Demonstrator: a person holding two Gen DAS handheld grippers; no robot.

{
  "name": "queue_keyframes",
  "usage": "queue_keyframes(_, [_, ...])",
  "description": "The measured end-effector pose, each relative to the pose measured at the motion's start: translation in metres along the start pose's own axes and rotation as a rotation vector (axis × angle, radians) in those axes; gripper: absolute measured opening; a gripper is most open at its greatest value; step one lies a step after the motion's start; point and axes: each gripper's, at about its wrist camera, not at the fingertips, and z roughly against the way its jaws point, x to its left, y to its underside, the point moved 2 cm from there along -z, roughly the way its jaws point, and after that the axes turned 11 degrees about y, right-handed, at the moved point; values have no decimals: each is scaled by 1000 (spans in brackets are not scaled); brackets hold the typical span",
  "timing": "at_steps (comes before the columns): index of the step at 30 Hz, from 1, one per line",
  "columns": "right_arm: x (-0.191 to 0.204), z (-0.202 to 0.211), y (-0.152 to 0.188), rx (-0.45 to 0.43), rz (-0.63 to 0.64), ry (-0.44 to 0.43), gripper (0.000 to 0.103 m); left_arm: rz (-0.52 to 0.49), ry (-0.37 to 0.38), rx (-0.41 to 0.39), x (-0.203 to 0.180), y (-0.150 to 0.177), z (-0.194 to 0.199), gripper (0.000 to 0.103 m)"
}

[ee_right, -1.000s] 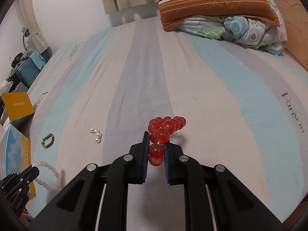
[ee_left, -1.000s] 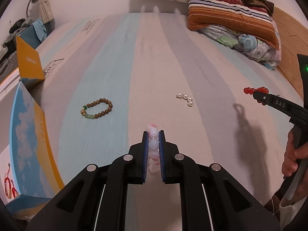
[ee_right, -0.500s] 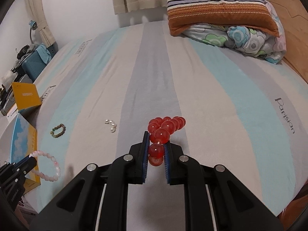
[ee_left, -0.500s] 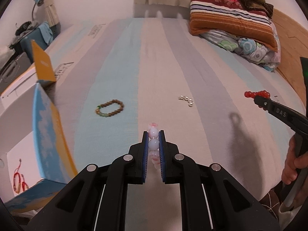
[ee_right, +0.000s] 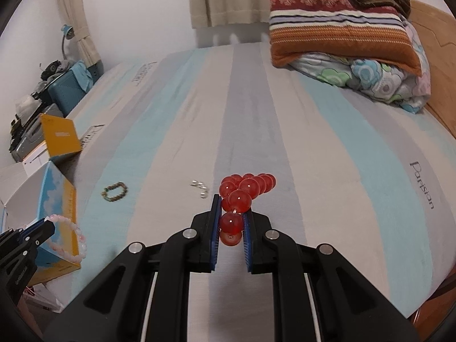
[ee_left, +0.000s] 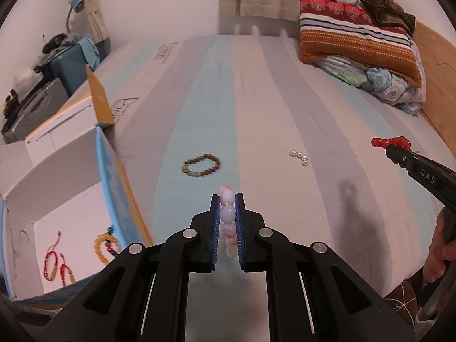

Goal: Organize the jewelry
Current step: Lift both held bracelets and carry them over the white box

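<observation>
My left gripper [ee_left: 227, 199] is shut on a pink bead bracelet [ee_left: 227, 213] and holds it above the striped bed, just right of the open white box [ee_left: 68, 199]. The pink bead bracelet also hangs from that gripper in the right wrist view [ee_right: 71, 236]. My right gripper [ee_right: 232, 208] is shut on a red bead bracelet [ee_right: 245, 188], held above the bed; it shows at the right in the left wrist view [ee_left: 390, 142]. A brown bead bracelet [ee_left: 201, 166] and a small pearl piece [ee_left: 299, 156] lie on the bed.
The box, with blue and yellow outer walls, holds a red cord bracelet [ee_left: 54, 259] and a yellow bead bracelet [ee_left: 104, 246]. Folded pillows and quilts [ee_left: 362, 45] lie at the far right. Suitcases and clutter [ee_left: 48, 65] stand left of the bed.
Both grippers have pulled back and up from the bed with their bracelets. The left gripper has swung left, so the open box and its contents have come into its view.
</observation>
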Motion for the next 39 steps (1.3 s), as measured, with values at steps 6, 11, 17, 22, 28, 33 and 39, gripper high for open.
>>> queue_keyframes(6, [31, 20, -3, -30, 53, -10, 13, 27, -19, -25, 20, -3, 22, 10])
queue_keyframes(11, [58, 35, -6, -40, 80, -40, 13, 45, -30, -33, 39, -5, 40, 10])
queue_keyframes(17, [94, 54, -13, -51, 110, -81, 13, 70, -53, -55, 68, -8, 66, 10])
queue_keyframes(22, [127, 65, -17, -53, 137, -117, 13, 102, -88, -53, 97, -5, 79, 10])
queue_keyframes(28, [168, 73, -14, -52, 180, -156, 13, 141, -126, -67, 131, 4, 98, 10])
queue_keyframes(33, [204, 78, -6, -47, 221, -186, 13, 183, -153, -67, 164, 19, 110, 10])
queue_keyframes(39, [250, 90, 2, -59, 276, -230, 13, 239, -201, -69, 204, 37, 122, 10])
